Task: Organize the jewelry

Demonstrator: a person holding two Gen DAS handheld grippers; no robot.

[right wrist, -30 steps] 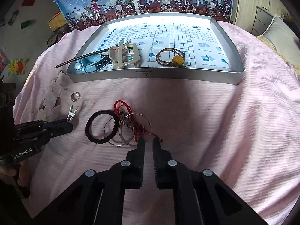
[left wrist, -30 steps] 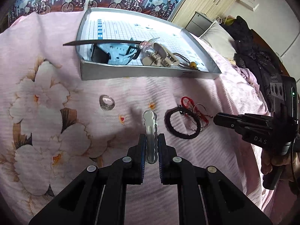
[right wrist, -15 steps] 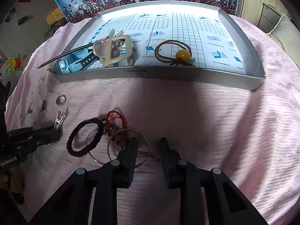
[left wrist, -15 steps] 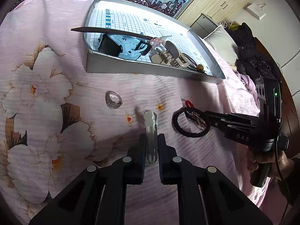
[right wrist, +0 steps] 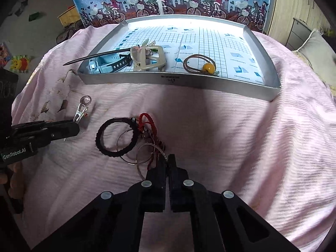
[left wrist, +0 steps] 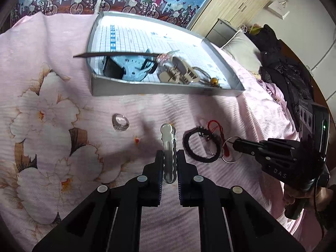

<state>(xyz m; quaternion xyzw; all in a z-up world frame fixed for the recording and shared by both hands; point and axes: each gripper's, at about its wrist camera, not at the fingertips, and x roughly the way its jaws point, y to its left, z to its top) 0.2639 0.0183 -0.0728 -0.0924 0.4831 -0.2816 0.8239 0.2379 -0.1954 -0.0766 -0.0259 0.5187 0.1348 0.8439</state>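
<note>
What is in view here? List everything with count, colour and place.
tray: one, silver with grid lining, far side of the bedspread
watch: one, light blue with black strap, tray's left end
hair stick: one, dark, poking over the tray's left wall
hair clip: one, beige, in the tray
hair tie: one, brown with yellow bead, in the tray
ring: one, silver, on the bedspread
black band: one, on the bedspread
red cord: one, tangled with the hoops
silver hoops: two, beside the band
metal clip: one, silver, in the left claw
bedspread: one, pink floral
left claw: black, shut on the clip
right claw: black, shut at a hoop's edge
</note>
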